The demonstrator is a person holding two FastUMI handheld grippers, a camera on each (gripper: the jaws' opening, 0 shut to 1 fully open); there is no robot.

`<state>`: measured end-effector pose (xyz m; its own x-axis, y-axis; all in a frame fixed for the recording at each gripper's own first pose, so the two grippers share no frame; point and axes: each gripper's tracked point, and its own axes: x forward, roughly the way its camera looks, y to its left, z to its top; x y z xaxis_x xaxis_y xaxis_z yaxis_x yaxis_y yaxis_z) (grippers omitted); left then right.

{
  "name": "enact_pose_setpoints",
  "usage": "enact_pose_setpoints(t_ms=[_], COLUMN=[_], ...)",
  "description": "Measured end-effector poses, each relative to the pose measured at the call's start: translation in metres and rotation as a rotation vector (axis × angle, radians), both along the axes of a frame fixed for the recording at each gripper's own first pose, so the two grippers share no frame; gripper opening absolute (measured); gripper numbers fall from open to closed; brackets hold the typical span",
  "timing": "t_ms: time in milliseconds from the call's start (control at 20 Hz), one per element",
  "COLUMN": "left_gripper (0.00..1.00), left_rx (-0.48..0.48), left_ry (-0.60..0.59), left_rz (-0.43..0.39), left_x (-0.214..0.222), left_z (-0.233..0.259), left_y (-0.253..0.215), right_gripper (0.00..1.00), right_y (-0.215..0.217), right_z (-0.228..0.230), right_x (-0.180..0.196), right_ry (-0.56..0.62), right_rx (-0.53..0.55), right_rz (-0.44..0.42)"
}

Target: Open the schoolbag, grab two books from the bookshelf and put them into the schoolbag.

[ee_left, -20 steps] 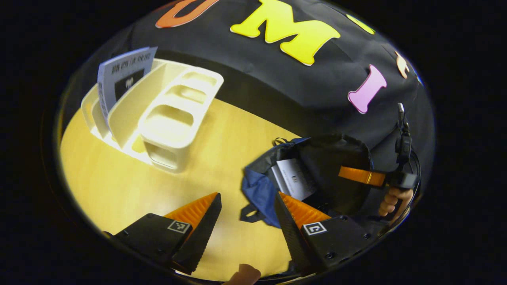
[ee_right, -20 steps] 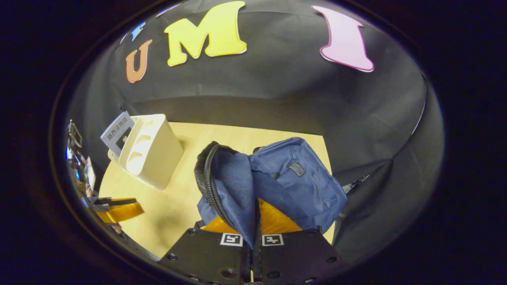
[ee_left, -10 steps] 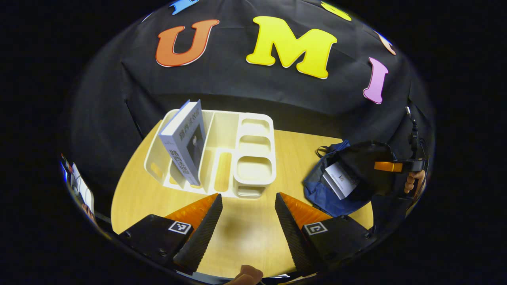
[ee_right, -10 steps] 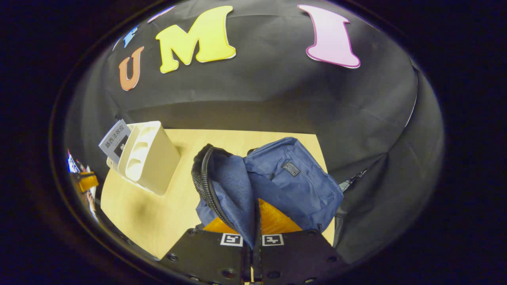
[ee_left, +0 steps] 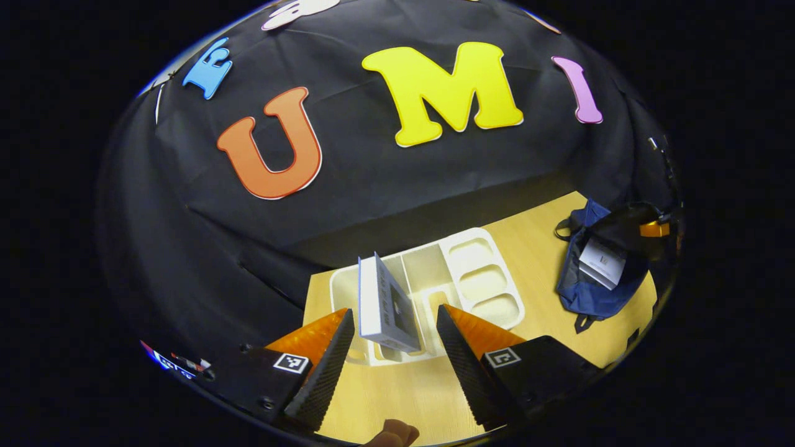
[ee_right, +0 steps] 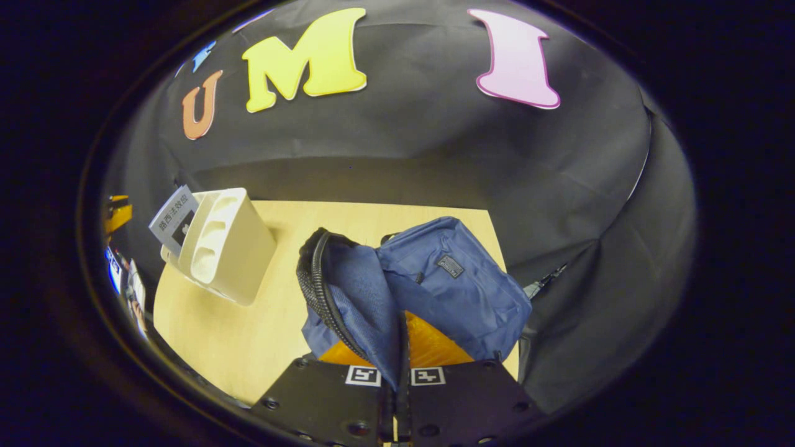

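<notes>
Left tongs (ee_left: 392,347) wide astride the book (ee_left: 386,305) — centre, then squeeze; right tongs (ee_right: 397,354) clamp the bag (ee_right: 435,292) flap open.

Left gripper view: the lower part of the grey-and-white upright book (ee_left: 386,305) is hidden inside the cream plastic bookshelf organiser (ee_left: 435,282); cover print too small to tell. The white book (ee_left: 601,263) in the open navy fabric schoolbag (ee_left: 587,292) is partly covered by the bag's dark flap. The right gripper (ee_left: 655,229) is tiny and cut off at the rim, jaws unreadable there. A fingertip (ee_left: 391,434) is cut off at the bottom edge.

Right gripper view: the schoolbag's flap edge (ee_right: 372,323) hides the gap between the jaws. The wooden bench (ee_right: 248,335) is partly hidden behind bag and organiser.
</notes>
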<state>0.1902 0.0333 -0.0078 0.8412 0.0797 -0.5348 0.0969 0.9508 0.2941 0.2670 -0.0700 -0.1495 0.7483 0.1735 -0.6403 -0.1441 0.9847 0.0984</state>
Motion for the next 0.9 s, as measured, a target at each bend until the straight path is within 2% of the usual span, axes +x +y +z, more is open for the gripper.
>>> enact_pose_setpoints(t_ms=[150,400,750,900], left_gripper=[0.87,0.88,0.87,0.87], left_rx=[-0.072,-0.131,-0.117,-0.093], left_ry=[0.065,0.209,0.396,0.49], left_rz=[0.063,0.113,0.125,0.149], left_x=[0.036,0.088,0.116,0.114], left_z=[-0.012,-0.059,-0.12,-0.138], left_y=[0.02,0.046,0.061,0.064], right_gripper=[0.03,0.03,0.03,0.03], right_y=[-0.001,-0.008,-0.006,-0.006], right_z=[0.002,0.002,-0.001,-0.001], right_x=[0.0,-0.004,-0.011,-0.013], right_ry=[0.012,0.021,0.036,0.04], right_rx=[0.017,0.01,0.008,0.005], right_rz=[-0.019,-0.036,-0.046,-0.044])
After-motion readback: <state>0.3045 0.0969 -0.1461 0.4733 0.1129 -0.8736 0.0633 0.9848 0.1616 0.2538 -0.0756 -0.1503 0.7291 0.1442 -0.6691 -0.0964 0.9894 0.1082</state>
